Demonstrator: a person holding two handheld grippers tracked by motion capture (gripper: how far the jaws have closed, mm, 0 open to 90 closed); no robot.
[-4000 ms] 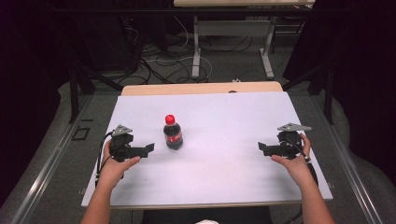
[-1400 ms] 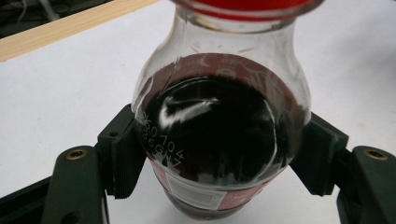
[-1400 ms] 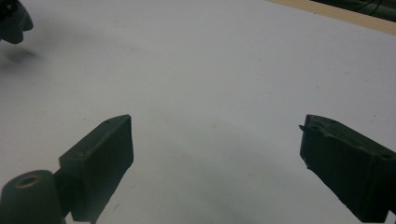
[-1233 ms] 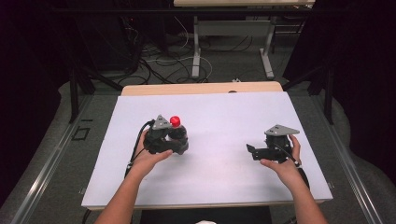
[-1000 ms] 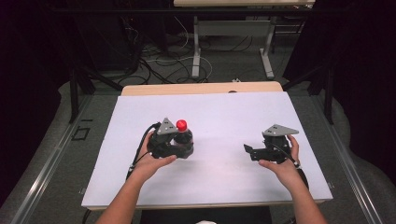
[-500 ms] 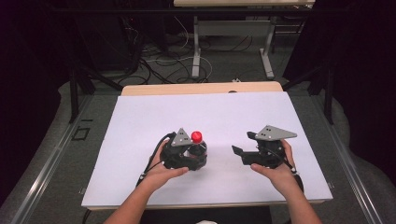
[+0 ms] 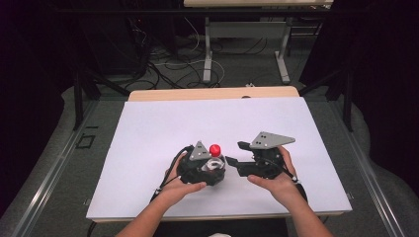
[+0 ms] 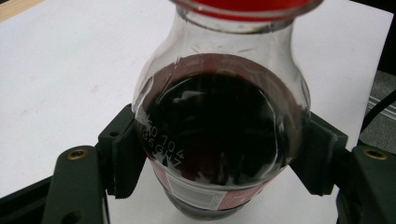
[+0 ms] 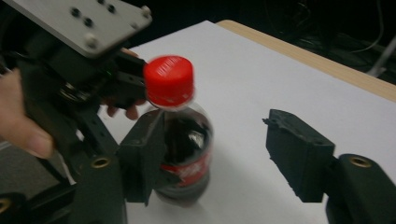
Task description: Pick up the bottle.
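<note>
A small cola bottle (image 7: 215, 159) with a red cap (image 7: 215, 149) stands upright near the table's front middle, dark drink inside. My left gripper (image 7: 216, 166) is shut on the bottle's body; in the left gripper view the two pads (image 8: 122, 156) press the bottle (image 8: 219, 126) from both sides. Just right of it, my right gripper (image 7: 237, 153) is open, its jaws pointing left at the bottle. In the right gripper view the bottle (image 9: 187, 140) shows just past the left jaw of the open right gripper (image 9: 219, 161), with the left gripper (image 9: 79, 70) behind it.
A white sheet (image 7: 148, 128) covers the table, with a wooden strip (image 7: 212, 93) showing at the far edge. Beyond the table, cables and metal table legs (image 7: 207, 54) lie on a dark floor. Both forearms enter from the bottom edge.
The left gripper has carried the bottle right and toward the front edge. The right gripper has moved left, close to the bottle.
</note>
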